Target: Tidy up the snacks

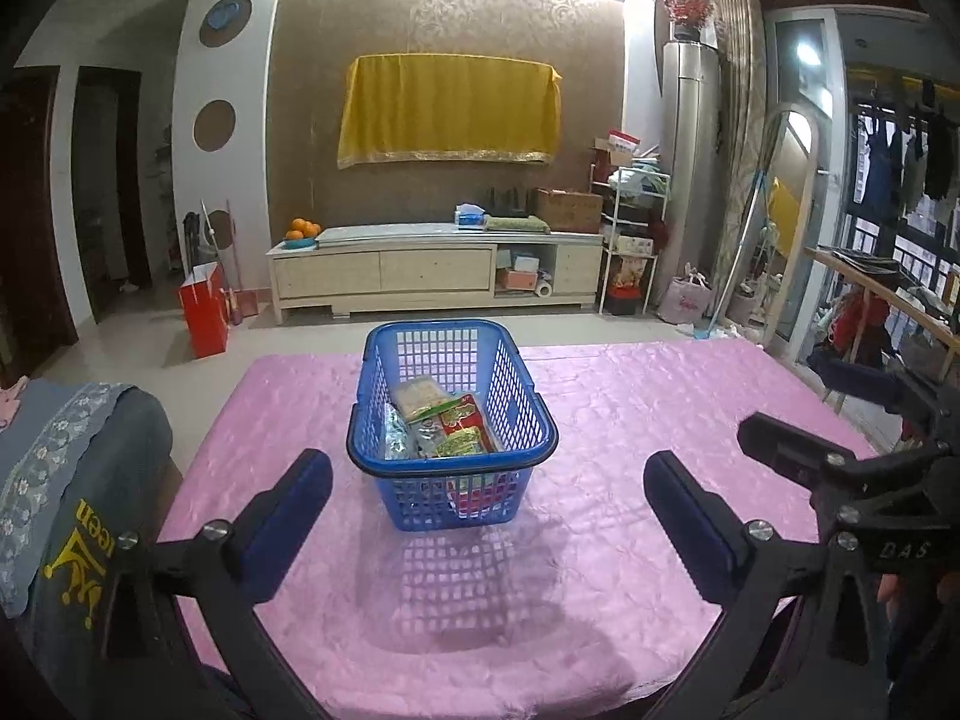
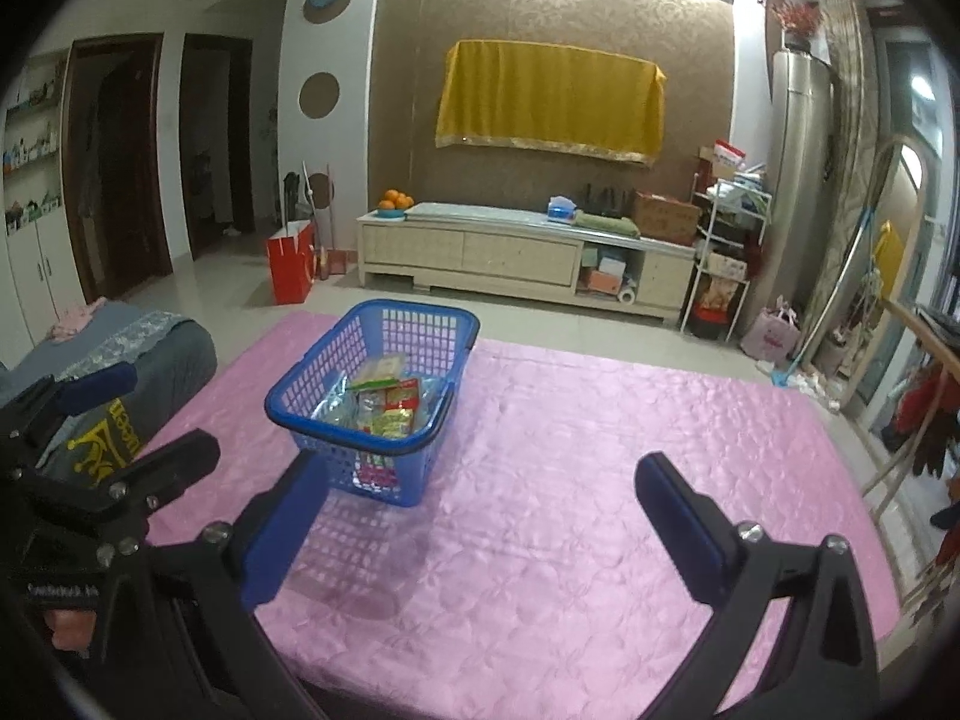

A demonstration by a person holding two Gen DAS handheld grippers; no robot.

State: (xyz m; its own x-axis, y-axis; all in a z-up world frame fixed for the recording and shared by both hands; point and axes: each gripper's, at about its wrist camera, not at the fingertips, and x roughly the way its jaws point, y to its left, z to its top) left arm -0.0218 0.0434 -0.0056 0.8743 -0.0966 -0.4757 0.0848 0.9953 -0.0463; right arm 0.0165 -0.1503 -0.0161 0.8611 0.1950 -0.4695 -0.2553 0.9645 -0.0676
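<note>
**Snacks all in the basket, looks like the tidy-up is basically wrapped**

The pink tablecloth (image 1: 630,420) is bare apart from one thing: the blue basket (image 1: 510,414), sat near its middle, which is used as the landmark here. No loose packets can be seen anywhere around the basket, so the collecting step is judged to be done, or very nearly. If anything is left, it's probably just pulling both tools clear of the basket, or the basket being carried off, which would call for a grip on its dark rim.

The left gripper (image 1: 487,516) is held short of the basket's near end, jaws spread fully wide, nothing gripped. The right gripper (image 2: 480,528) is off to the basket's right, equally wide and empty.

Inside the basket the snack packets (image 1: 441,420) are piled loosely: red, green, yellow and silver wrappers, overlapped, none poking above the rim.
</note>
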